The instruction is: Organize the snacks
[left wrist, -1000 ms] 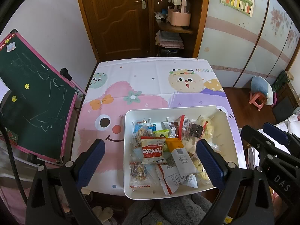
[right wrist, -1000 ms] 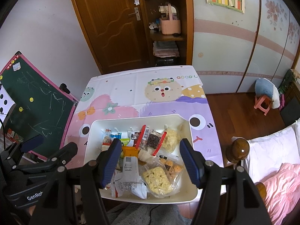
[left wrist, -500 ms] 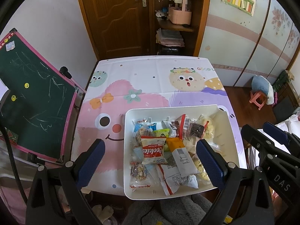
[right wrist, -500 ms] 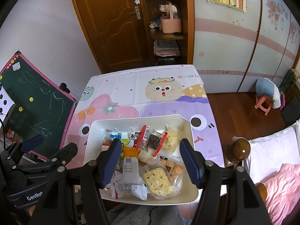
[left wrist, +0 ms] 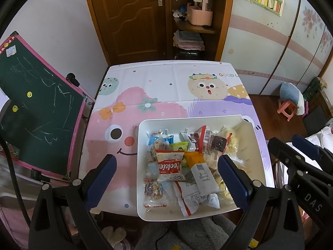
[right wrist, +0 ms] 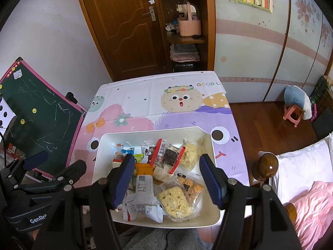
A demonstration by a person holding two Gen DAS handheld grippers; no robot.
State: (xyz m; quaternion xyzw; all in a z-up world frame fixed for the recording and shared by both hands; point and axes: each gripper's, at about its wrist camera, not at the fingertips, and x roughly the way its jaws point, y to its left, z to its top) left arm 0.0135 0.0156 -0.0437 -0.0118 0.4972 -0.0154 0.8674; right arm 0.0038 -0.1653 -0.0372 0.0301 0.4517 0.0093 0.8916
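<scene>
The snacks (left wrist: 183, 166) are seen heaped together inside the white tray (left wrist: 139, 166); both the left gripper (left wrist: 166, 177) and right gripper (right wrist: 166, 177) are held spread and empty above it, so either sorting or finishing is fitted

**Materials and finishes**

A smooth, glossy white plastic tray (left wrist: 257, 156) is seen on a printed matt tablecloth (left wrist: 162, 83). Shiny crinkled film wraps the snacks (left wrist: 169, 164). The far door (left wrist: 129, 18) is varnished wood; ribbed pads (right wrist: 122, 179) look rubbery.
</scene>
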